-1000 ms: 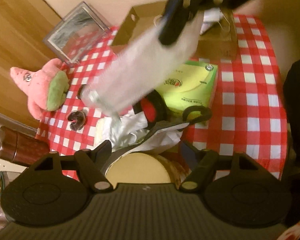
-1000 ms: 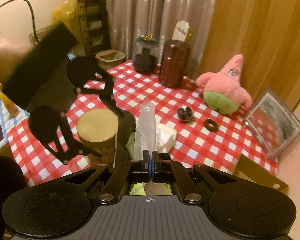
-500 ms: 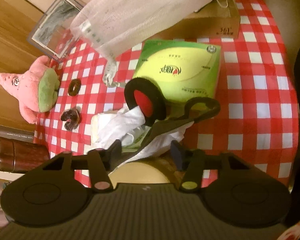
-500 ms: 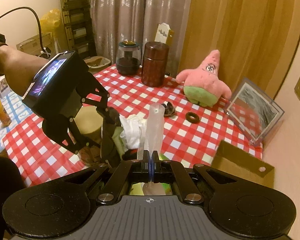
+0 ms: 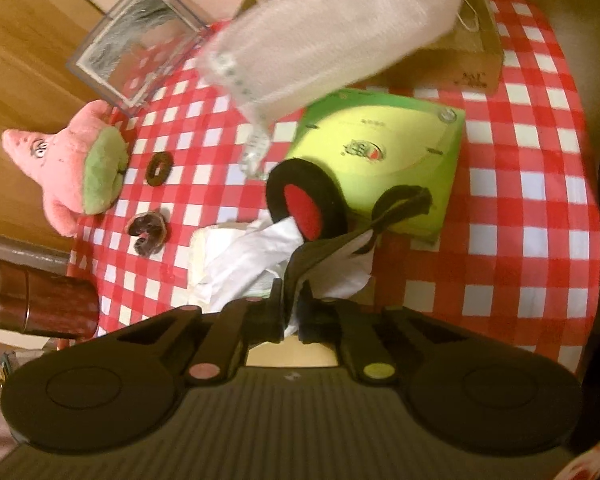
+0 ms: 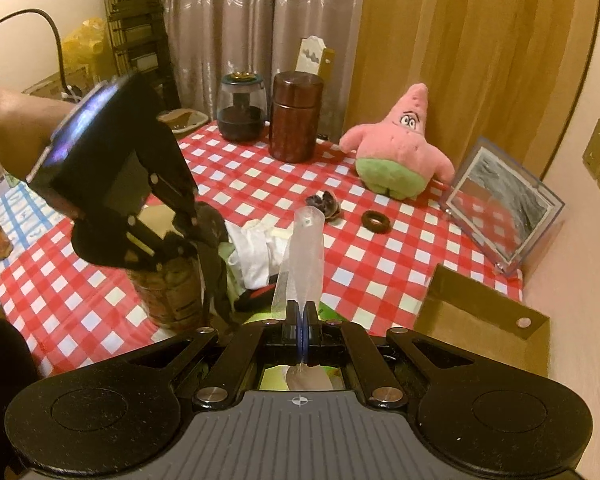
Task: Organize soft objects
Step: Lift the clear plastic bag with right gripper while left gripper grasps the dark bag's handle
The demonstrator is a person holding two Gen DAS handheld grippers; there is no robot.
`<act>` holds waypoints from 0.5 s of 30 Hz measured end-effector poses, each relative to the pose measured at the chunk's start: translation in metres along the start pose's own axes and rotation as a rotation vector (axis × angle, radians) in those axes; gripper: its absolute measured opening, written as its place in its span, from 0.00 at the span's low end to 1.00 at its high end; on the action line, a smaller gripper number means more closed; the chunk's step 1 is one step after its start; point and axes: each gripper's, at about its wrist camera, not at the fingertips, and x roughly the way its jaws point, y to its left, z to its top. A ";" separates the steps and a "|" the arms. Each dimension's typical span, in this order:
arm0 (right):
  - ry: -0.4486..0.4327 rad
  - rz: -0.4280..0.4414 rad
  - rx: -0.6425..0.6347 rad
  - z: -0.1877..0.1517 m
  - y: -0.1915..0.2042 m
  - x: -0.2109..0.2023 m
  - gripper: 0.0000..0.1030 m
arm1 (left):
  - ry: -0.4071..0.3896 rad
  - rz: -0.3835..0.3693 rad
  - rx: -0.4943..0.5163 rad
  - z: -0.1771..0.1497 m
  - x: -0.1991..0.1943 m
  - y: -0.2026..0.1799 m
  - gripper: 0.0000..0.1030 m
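My left gripper [image 5: 290, 312] is shut on a black fabric item with round red-centred ears [image 5: 308, 200]; it hangs from the jaws above a pile of white cloth [image 5: 244, 264]. The same gripper [image 6: 196, 220] shows in the right wrist view, holding the black fabric [image 6: 214, 264]. My right gripper [image 6: 302, 312] is shut on a clear plastic zip bag [image 6: 304, 252], held above the table; the bag also shows in the left wrist view [image 5: 320, 48]. A pink starfish plush [image 6: 400, 152] sits at the back, also seen on the left in the left wrist view [image 5: 76, 168].
A green tissue pack [image 5: 388, 152] lies on the red-checked tablecloth [image 5: 520, 200]. A cardboard box [image 6: 480, 320] stands at the right, a clear picture frame [image 6: 504, 208] by the wall. A brown canister [image 6: 296, 116], a glass jar [image 6: 240, 108], a hair tie [image 6: 374, 220] and a woven container [image 6: 168, 292] are nearby.
My left gripper has shut on the black fabric item and lifted it off the cloth pile. The bag in my right gripper has swung lower across the left wrist view.
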 end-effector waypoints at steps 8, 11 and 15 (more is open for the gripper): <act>-0.020 -0.022 0.056 0.000 -0.005 -0.008 0.01 | -0.058 0.048 -0.120 0.008 -0.038 0.024 0.04; -0.032 -0.035 0.068 0.002 -0.006 -0.014 0.01 | -0.088 0.058 -0.173 0.012 -0.058 0.034 0.04; -0.060 -0.059 0.101 0.003 -0.009 -0.026 0.00 | -0.134 0.064 -0.261 0.021 -0.084 0.047 0.04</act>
